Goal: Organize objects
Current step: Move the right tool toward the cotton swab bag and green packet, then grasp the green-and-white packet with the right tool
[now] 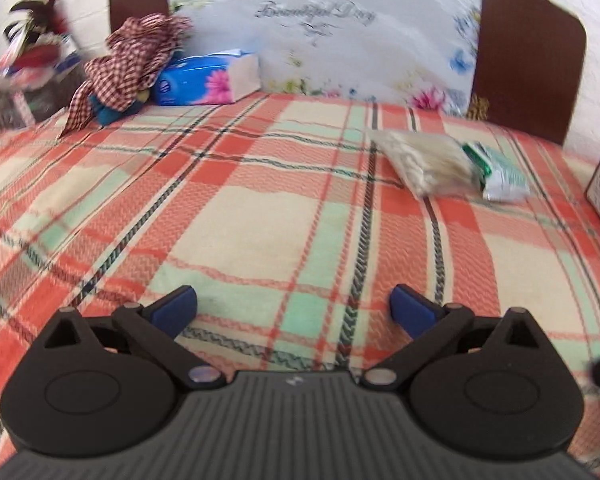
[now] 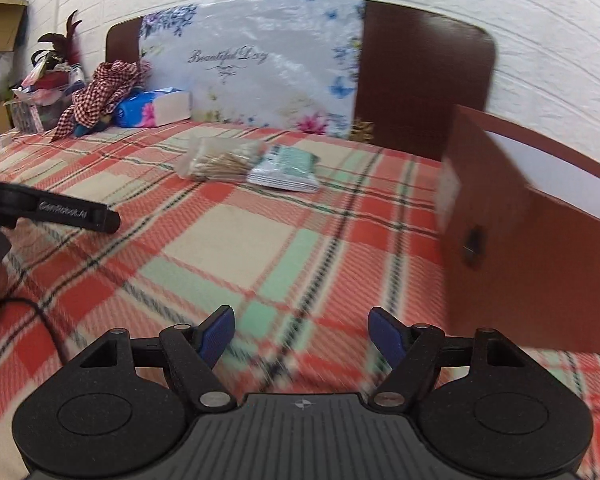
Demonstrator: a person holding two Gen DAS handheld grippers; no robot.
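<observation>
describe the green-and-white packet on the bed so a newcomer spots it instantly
Start at the plaid bedspread, below the floral pillow at the headboard. Two packets lie side by side mid-bed. The green-and-white packet is the flat foil one, nearer the brown box; its neighbour is a clear bag of beige sticks.

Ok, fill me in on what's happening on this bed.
A person is tidying a bed with a gripper in each hand. Both the left gripper and the right gripper are open and empty above the plaid blanket. A clear bag of sticks and a green-and-white packet lie side by side, untouched. A brown box stands open at the right.
</observation>
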